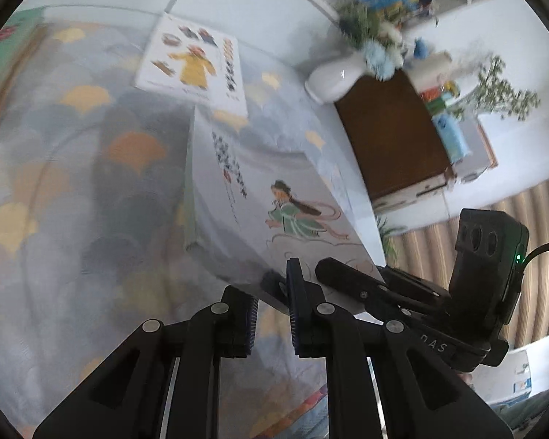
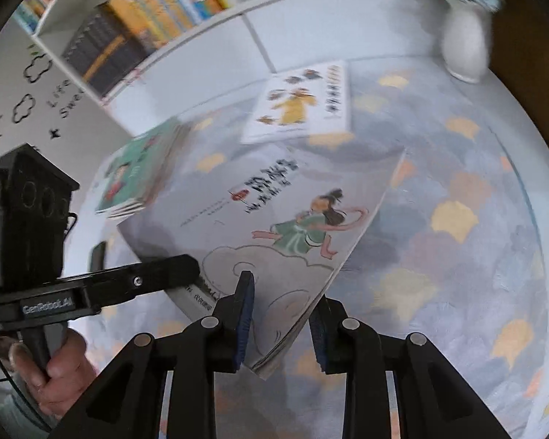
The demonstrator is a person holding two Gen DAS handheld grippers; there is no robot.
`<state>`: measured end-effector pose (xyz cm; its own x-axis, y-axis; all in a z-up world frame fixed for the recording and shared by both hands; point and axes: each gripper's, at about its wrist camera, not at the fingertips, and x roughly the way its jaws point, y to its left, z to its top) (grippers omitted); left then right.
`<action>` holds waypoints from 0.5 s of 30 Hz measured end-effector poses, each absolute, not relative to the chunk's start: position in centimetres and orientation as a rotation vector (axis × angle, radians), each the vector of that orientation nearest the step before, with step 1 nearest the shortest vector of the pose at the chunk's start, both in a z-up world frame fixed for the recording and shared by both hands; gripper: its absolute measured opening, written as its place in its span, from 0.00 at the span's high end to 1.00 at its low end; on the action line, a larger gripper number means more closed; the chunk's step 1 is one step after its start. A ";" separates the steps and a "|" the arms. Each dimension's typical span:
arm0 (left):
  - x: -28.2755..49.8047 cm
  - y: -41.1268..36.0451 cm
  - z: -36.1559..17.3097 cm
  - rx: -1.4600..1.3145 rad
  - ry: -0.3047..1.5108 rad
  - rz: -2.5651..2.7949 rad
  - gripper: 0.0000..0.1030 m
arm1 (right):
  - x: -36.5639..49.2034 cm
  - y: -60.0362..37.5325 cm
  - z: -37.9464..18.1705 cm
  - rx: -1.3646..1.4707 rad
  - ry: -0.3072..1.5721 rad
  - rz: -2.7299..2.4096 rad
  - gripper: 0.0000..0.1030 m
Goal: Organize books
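1. Left gripper (image 1: 272, 292): jaws clenched on the near left edge of the green-robe book (image 1: 274, 201). Clamp seen from the side in the right wrist view (image 2: 186, 267).
2. Right gripper (image 2: 282, 292): pads pinching the near right corner of the same book (image 2: 274, 219), one pad on the cover, the other under it.
3. Held by both grippers, cover up, tilted, clear of the patterned cloth (image 1: 73, 183) below.
4. Hand (image 2: 55, 366) wrapped round the left gripper's handle, near left in the right wrist view.
5. Yellow-robe book (image 2: 300, 106) lying flat on the cloth, beyond the held book, near the far edge. Not touched by either gripper.
6. Stack of green books (image 2: 135, 175) on the cloth, far left of the held book, just beside its left edge in the picture. Contact not clear, too much blur.
7. White vase (image 2: 465, 44) with flowers at the far right, next to a brown cabinet (image 1: 391, 135).
8. Shelf (image 2: 146, 18) full of upright books along the far left, behind the cloth.
9. Heavy motion blur in both views, so titles unreadable.
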<state>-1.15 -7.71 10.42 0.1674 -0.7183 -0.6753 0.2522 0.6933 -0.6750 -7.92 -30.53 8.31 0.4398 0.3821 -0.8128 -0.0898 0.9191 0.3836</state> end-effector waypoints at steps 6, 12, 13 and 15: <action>-3.2 -0.9 14.1 -0.518 1.094 -0.669 0.88 | -8.0 -24.8 11.9 0.226 1.015 0.398 0.74; -4.2 6.4 19.0 -0.498 0.936 -0.591 0.86 | -6.5 -17.2 16.1 0.169 0.914 0.545 0.73; -4.2 7.6 19.7 -0.485 0.912 -0.574 0.86 | -6.0 -15.7 16.7 0.156 0.899 0.577 0.73; -3.7 10.1 20.7 -0.471 0.876 -0.532 0.86 | -4.7 -13.0 17.6 0.131 0.886 0.623 0.73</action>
<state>-3.74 10.11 20.70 0.5279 -0.6118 -0.5891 0.2409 0.7730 -0.5869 -4.72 -12.97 17.62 0.4693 0.5586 -0.6839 -0.4538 0.8169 0.3559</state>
